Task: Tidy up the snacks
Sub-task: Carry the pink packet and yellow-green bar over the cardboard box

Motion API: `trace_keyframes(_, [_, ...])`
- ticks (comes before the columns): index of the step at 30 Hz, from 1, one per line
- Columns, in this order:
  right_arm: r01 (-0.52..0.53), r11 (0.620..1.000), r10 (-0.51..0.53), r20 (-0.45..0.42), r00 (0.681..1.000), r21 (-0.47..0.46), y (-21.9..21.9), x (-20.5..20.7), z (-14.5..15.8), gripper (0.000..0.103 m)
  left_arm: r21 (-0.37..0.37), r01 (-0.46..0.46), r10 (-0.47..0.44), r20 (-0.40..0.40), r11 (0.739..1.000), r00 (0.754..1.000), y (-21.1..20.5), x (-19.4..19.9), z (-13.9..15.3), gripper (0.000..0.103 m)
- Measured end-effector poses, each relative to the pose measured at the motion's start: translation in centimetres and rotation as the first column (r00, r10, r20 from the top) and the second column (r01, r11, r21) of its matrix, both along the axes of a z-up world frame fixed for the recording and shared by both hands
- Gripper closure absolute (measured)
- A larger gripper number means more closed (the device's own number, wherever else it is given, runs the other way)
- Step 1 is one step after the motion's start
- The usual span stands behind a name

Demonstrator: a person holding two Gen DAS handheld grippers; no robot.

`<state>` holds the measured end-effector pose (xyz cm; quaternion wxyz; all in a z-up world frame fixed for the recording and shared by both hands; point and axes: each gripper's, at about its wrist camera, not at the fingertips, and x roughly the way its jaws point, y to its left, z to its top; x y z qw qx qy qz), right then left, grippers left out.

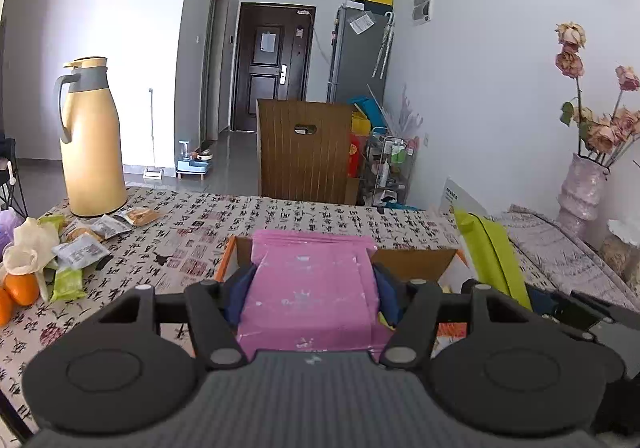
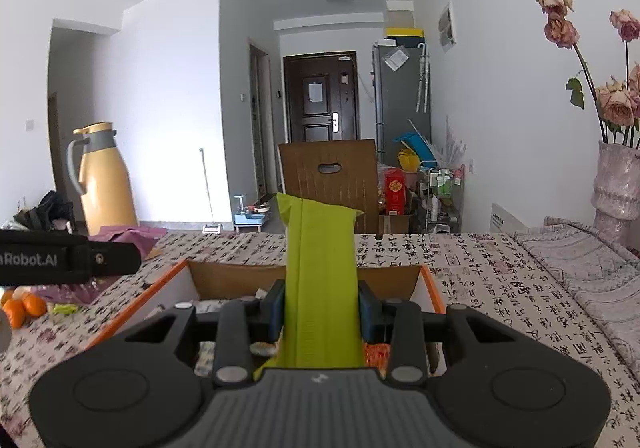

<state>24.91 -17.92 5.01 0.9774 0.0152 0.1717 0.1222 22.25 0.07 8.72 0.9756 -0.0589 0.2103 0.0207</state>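
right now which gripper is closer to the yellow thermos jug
Left. The left gripper, clamping a pink packet, is on the thermos jug side of the cardboard box. The right gripper, clamping a green packet, sits farther right.

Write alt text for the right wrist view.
The right claw grips an upright green snack packet above an open cardboard box on a calligraphy-print tablecloth. A yellow thermos stands far left.

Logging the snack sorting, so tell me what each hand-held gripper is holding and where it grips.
Left hand-held gripper clamps the pink packet by its side edges. Right hand-held gripper clamps the green packet by its sides, near the lower end.
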Motion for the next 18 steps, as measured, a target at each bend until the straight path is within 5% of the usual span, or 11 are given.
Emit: trace_keyframes(18, [0.028,0.999,-0.025,-0.053,0.998,0.042,0.1,3.7,-3.5,0.068,-0.026,-0.040,0.039,-0.034,0.999,0.999,0.6,4.4,-4.1,0.040])
